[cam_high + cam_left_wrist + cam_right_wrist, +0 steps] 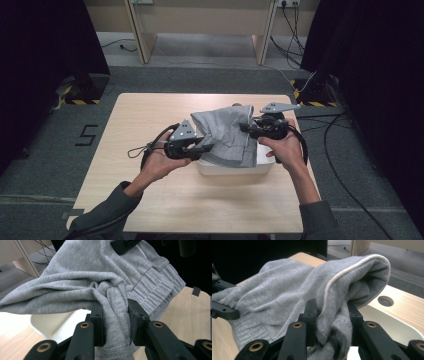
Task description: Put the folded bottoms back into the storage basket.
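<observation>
Garment: grey knitted garment [226,137] with a ribbed elastic band, held up between both grippers, its lower part draping onto the white tray.
Left gripper: left gripper [115,322] has its two black jaws clamped on a bunched fold of the grey knit; the ribbed band runs off to the right of the jaws in the left gripper view.
Right gripper: right gripper [332,320] has its jaws pressed together on a thick fold of the same garment, along which a pale seam line curves upward.
Hands: in the high view the left hand [159,164] holds its gripper at the garment's near-left edge; the right hand [286,146] holds the other at its right edge.
Tray: shallow white tray [265,156] lies on the table under the garment, just beside the right hand.
Surface: light wooden table [150,200] with rounded corners; a round hole is cut in its top near the tray in the right gripper view.
Room: grey carpet floor [45,150] with a black number marking left of the table, black curtains at both sides, pale wooden furniture legs and trailing cables at the back.
</observation>
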Action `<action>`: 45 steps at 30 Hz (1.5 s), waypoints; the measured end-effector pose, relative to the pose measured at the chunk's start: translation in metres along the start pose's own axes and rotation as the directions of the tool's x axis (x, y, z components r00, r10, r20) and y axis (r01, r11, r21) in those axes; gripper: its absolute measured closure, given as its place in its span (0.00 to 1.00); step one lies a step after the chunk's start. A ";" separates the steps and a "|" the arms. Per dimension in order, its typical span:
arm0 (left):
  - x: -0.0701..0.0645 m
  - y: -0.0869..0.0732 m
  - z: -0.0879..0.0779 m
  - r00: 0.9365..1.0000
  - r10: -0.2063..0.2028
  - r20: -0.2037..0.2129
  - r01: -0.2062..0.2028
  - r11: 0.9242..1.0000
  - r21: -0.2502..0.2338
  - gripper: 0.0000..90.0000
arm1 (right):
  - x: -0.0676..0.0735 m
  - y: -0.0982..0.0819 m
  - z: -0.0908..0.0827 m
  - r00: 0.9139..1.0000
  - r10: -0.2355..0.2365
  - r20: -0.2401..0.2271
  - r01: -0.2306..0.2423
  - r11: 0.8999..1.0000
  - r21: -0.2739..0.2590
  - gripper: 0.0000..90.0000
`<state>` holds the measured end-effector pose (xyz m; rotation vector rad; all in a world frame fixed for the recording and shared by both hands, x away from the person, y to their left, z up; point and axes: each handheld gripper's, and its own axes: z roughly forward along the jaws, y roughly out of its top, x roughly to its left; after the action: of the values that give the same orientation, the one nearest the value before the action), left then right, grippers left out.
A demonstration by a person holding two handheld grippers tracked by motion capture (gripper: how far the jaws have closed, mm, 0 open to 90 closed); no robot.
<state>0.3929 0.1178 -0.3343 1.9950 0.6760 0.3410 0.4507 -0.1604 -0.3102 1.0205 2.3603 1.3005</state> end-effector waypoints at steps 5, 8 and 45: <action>0.001 0.001 0.019 1.000 -0.016 0.002 0.016 1.000 0.005 0.76 | -0.015 -0.002 0.005 1.000 0.010 0.016 -0.010 1.000 0.028 0.77; 0.003 -0.001 0.029 1.000 -0.028 0.001 0.028 1.000 0.015 0.76 | -0.023 -0.005 0.011 0.999 0.011 0.034 -0.012 0.998 0.055 0.77; 0.026 -0.037 0.103 0.989 -0.149 0.004 0.144 0.966 0.216 0.73 | -0.063 -0.054 0.078 0.991 0.062 0.121 -0.094 0.955 0.280 0.76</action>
<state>0.4529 0.0738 -0.4188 2.1339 0.8732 0.1633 0.5128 -0.1731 -0.4047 1.2448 2.4919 0.9153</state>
